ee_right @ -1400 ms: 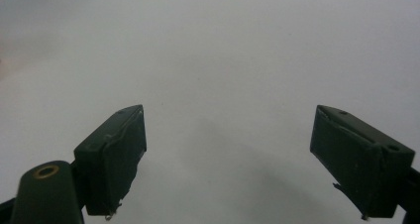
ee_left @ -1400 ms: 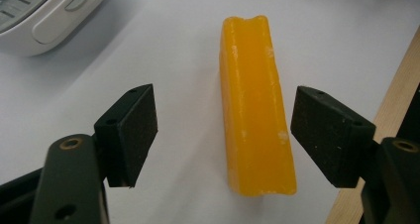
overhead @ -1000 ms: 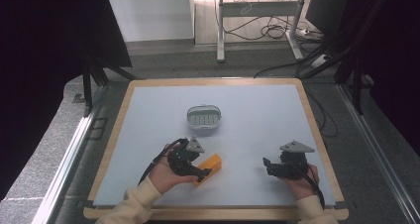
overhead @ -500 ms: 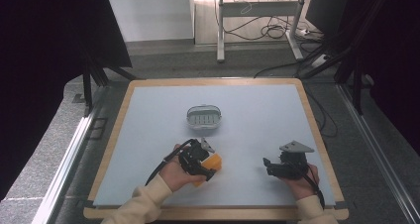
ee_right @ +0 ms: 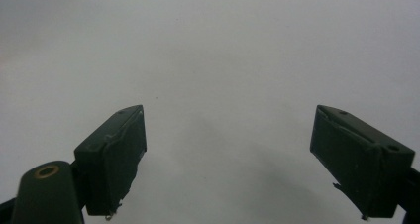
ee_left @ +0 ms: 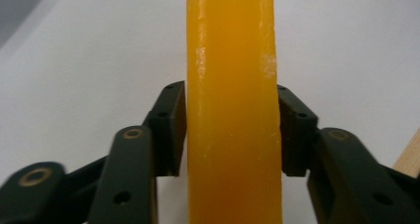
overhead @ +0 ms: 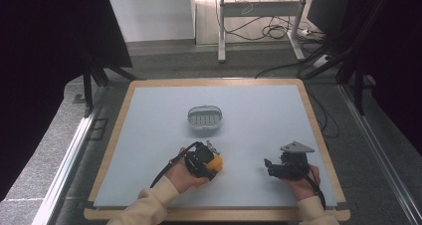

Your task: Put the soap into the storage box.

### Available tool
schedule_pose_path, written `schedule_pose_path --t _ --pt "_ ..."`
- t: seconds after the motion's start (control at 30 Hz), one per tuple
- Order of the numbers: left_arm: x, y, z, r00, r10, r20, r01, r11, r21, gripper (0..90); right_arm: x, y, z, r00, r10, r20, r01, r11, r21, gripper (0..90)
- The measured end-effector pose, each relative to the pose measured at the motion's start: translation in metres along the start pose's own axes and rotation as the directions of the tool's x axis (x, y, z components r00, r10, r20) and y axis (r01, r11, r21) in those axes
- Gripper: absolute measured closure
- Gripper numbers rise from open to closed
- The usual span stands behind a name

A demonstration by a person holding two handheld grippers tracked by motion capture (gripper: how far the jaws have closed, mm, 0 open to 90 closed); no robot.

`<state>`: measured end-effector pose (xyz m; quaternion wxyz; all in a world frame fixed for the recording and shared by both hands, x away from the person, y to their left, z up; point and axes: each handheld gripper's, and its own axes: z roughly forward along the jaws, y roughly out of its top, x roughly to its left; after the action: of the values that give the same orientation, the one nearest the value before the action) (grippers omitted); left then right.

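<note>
We looked from the high view, set above the person's side, forward and down on the wooden-edged table with its pale grey top (overhead: 149,135), far enough off to take in the whole board and the floor behind it. In the left gripper view we rode on the black two-jaw left gripper (ee_left: 232,130), looking along its jaws from very near at the orange waxy block (ee_left: 232,110) and the pale top (ee_left: 74,60) behind it. In the right gripper view we rode on the black two-jaw right gripper (ee_right: 230,159), close above the same pale surface (ee_right: 223,60). Both gripper views shared that tabletop with the high view, where the left gripper (overhead: 206,163), the block (overhead: 215,163) and the right gripper (overhead: 268,166) also showed.
</note>
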<state>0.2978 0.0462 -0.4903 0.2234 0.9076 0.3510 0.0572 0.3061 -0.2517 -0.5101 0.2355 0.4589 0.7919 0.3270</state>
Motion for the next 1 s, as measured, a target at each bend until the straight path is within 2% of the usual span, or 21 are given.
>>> schedule_pose_path --t 0.1,0.3,0.5,0.73,1.0 --pt "0.002 -0.001 0.001 0.9998 -0.016 0.006 0.016 0.9998 -0.006 61.1 0.001 0.0 -0.001 1.0 -0.005 0.006 0.005 1.0 -0.002 14.6" --pt "0.001 -0.002 0.0 0.9996 -0.03 0.003 0.03 0.9995 -0.007 61.6 0.001 0.0 -0.002 0.9999 -0.011 0.013 0.011 1.0 0.0 14.6" --pt "0.004 -0.004 -0.007 0.999 -0.035 0.027 0.036 0.9992 -0.018 61.7 0.002 0.001 -0.003 0.9995 -0.018 0.024 0.018 1.0 -0.007 14.6" --pt "0.011 -0.004 -0.021 0.9986 -0.017 0.05 0.019 0.9991 -0.039 61.8 0.004 0.001 -0.003 0.9995 -0.018 0.025 0.019 1.0 -0.01 14.6" --pt "0.021 -0.003 -0.03 0.9986 0.0 0.053 0.003 0.9989 -0.046 61.8 0.004 0.001 -0.002 0.9994 -0.019 0.029 0.019 1.0 -0.008 14.6"
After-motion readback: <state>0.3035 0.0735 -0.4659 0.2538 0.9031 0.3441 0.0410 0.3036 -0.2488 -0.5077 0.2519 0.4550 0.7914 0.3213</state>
